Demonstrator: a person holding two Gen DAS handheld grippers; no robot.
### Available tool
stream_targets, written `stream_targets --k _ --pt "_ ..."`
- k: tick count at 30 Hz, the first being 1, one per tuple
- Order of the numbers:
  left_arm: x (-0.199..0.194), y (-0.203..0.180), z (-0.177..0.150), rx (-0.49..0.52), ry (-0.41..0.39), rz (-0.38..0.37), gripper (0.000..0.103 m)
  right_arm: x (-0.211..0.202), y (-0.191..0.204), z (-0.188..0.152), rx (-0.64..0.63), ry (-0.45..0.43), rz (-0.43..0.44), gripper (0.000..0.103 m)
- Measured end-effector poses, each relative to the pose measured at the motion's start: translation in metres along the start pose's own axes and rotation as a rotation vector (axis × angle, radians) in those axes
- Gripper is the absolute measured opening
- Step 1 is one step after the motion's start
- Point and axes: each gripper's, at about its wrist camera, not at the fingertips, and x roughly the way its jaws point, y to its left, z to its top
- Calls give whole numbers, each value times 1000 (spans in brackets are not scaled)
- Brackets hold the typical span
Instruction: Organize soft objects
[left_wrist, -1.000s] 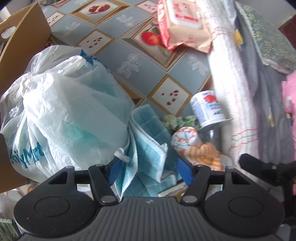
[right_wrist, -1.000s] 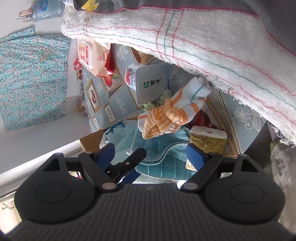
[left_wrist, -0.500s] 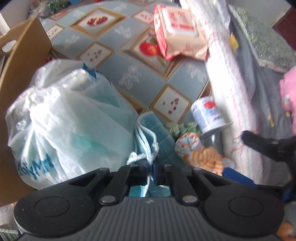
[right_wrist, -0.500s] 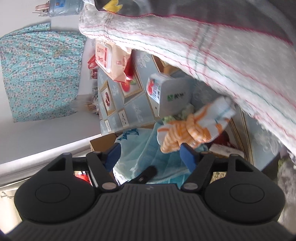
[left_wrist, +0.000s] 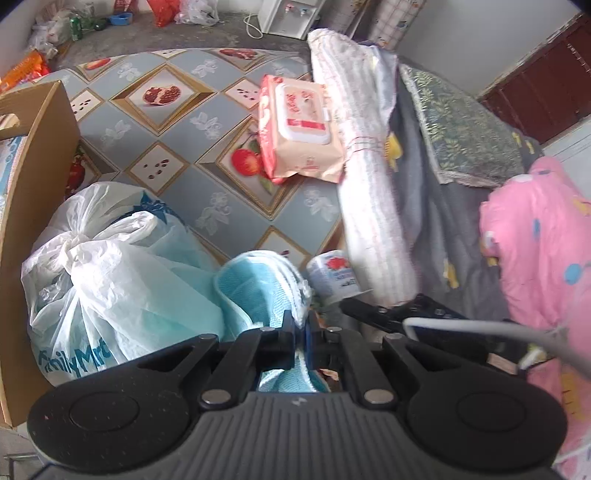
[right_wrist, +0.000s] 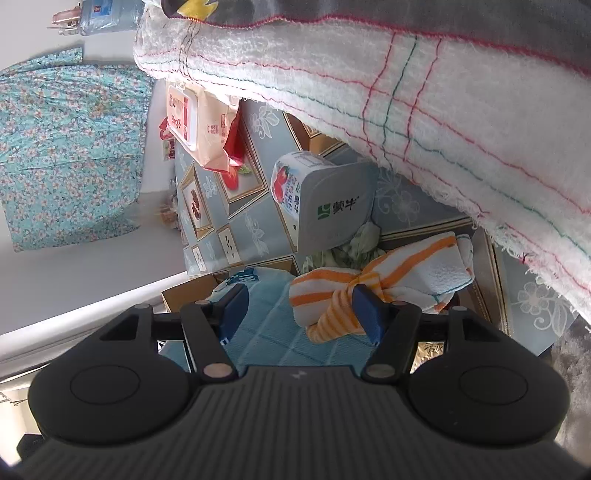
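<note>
My left gripper (left_wrist: 301, 326) is shut on a blue checked towel (left_wrist: 258, 284) and holds it lifted beside a white plastic bag (left_wrist: 110, 280). My right gripper (right_wrist: 299, 314) is open, its fingers on either side of an orange-and-white striped cloth (right_wrist: 388, 280) that lies on the same blue towel (right_wrist: 269, 325). A crumpled green cloth (right_wrist: 354, 247) lies just behind the striped one.
A yogurt cup (right_wrist: 321, 199) lies on its side on the patterned tablecloth (left_wrist: 177, 155). A pack of wet wipes (left_wrist: 299, 125) lies farther back. A rolled white towel (left_wrist: 369, 184), grey bedding and a pink blanket (left_wrist: 543, 258) are right; a cardboard box (left_wrist: 33, 184) is left.
My left gripper closed on the blue towel and lifted it. My right gripper moved in closer around the striped cloth and stays open.
</note>
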Motion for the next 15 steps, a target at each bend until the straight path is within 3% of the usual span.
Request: stream_targets --k 6,15 --pt "-28 -4 8 -22 6 -50 5 5 -1 6 7 -6 -8 63" --pt "-47 -23 6 -82 83 -298 5 -31 -1 16 5 -89 31 64"
